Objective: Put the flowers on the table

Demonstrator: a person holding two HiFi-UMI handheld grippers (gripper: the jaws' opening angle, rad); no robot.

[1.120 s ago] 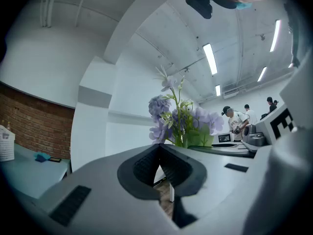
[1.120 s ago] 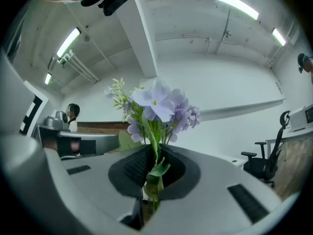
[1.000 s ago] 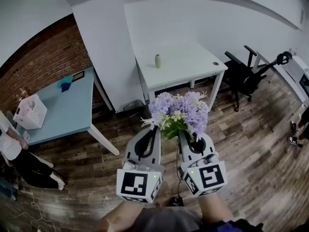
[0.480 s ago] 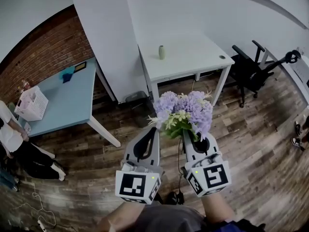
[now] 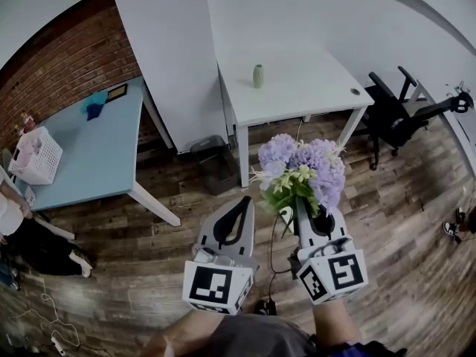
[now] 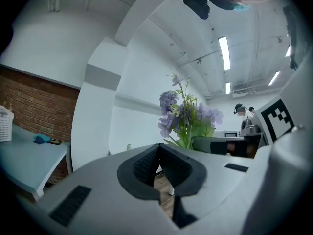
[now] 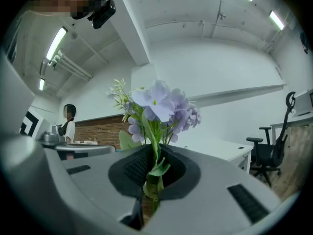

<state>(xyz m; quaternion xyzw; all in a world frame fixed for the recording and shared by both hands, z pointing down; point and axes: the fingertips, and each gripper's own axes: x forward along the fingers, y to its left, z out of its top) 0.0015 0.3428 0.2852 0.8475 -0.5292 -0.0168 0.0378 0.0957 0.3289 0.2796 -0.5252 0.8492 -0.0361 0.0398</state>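
While the flowers are carried, nothing rests on the table yet.
Ahead stands the white rectangular table point(image 5: 297, 99). Short of its front edge, the bunch of purple artificial flowers point(image 5: 305, 162) is held up, stems pinched in the right gripper point(image 5: 302, 204). The left gripper point(image 5: 245, 201) is pressed together, empty. A small pale-green vase point(image 5: 258, 75) sits on the table. Approach and set-down remain.

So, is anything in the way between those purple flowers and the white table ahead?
Nothing visible is. The right gripper holds the flowers over bare wooden floor, short of the white table. A small vase stands toward the table's far edge.
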